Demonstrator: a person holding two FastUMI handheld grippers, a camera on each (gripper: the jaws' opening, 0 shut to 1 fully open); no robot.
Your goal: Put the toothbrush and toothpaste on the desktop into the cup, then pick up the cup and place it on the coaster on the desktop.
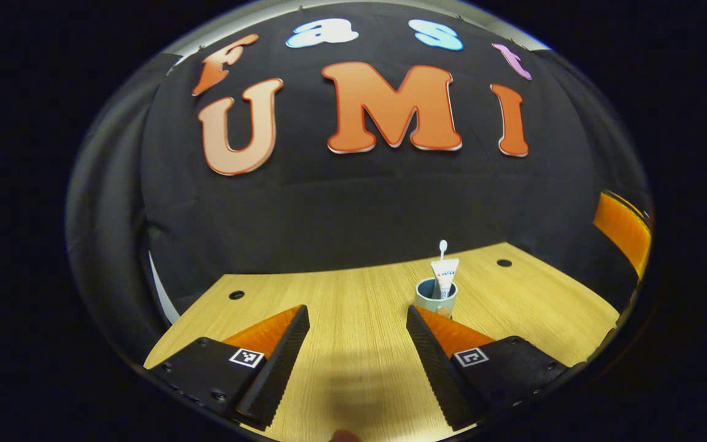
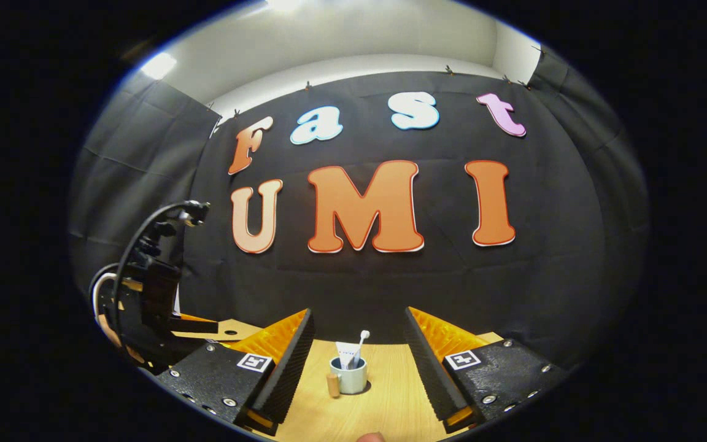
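Observation:
A pale blue-grey cup point(image 1: 434, 297) stands upright on the wooden desktop point(image 1: 353, 307), far ahead of my open left gripper point(image 1: 356, 312) and just past its right fingertip. A white toothpaste tube point(image 1: 445, 274) and a white toothbrush point(image 1: 442, 247) stick up out of the cup. In the right gripper view the same cup point(image 2: 348, 376) stands between the fingers of my open right gripper point(image 2: 359, 312), well ahead of them, with the tube point(image 2: 346, 354) and the brush point(image 2: 363, 337) inside. A small brown piece point(image 2: 332, 385) sits at the cup's left side. What lies under the cup is hidden.
The left gripper's body with its black cable point(image 2: 145, 294) stands at the left of the right gripper view. The desktop has two round holes point(image 1: 236, 294) point(image 1: 504, 263) near its far edge, against the black cloth wall. An orange part point(image 1: 623, 230) shows at the far right.

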